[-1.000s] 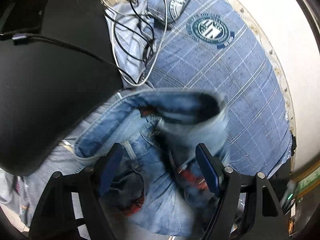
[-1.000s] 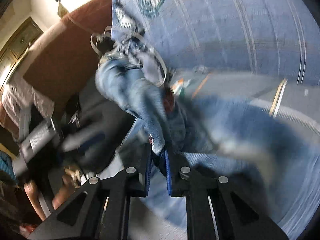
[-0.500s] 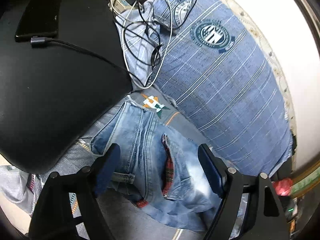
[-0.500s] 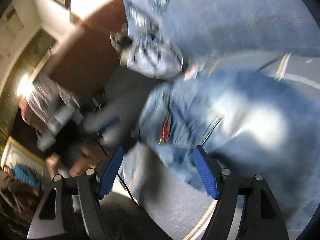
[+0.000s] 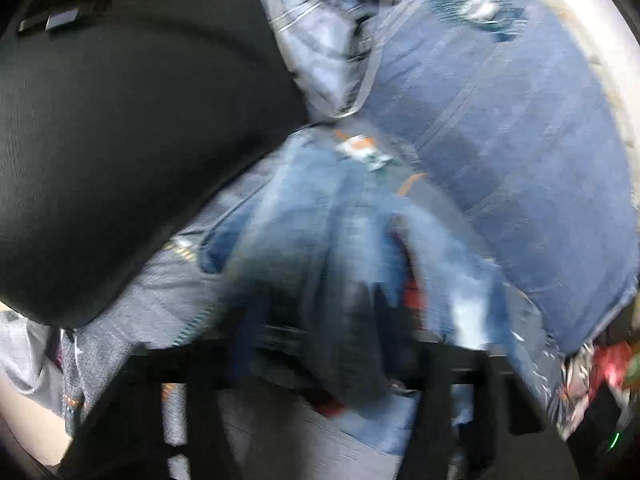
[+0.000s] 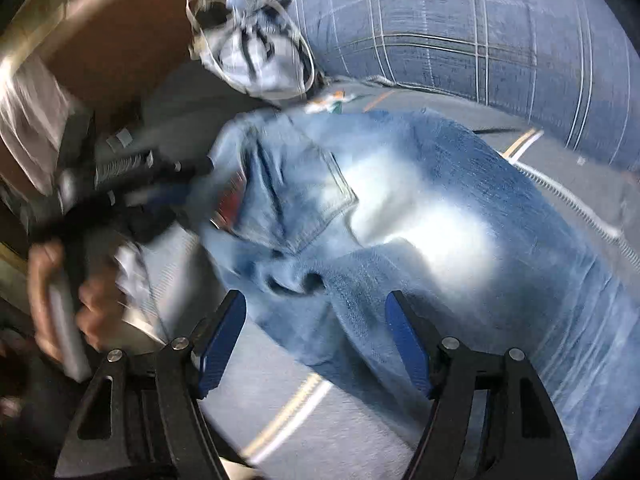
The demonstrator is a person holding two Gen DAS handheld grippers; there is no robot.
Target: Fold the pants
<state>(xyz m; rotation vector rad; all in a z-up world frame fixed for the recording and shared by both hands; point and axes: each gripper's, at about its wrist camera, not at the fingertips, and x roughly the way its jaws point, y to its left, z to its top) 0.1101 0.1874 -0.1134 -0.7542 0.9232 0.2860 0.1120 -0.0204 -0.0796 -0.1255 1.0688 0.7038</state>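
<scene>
The light blue jeans (image 6: 400,208) lie on a grey blanket (image 6: 328,432), waistband toward the left, back pocket (image 6: 316,196) up. My right gripper (image 6: 316,344) is open, its blue pads just above a crumpled fold at the jeans' near edge. In the left wrist view the jeans (image 5: 320,232) are heavily blurred; the left gripper (image 5: 320,360) is a dark smear over the waistband, and whether it is open or shut does not show. In the right wrist view the left gripper (image 6: 160,188) sits at the waistband's left side.
A blue plaid pillow (image 6: 480,32) lies behind the jeans, with a light cloth and tangled cables (image 6: 256,48) beside it. A large black cushion (image 5: 120,140) fills the left. A hand (image 6: 60,292) holds the left gripper.
The right gripper let go of the jeans a second ago and is open, now lower over the fold. The left gripper has moved fast toward the waistband; its view has gone blurred.
</scene>
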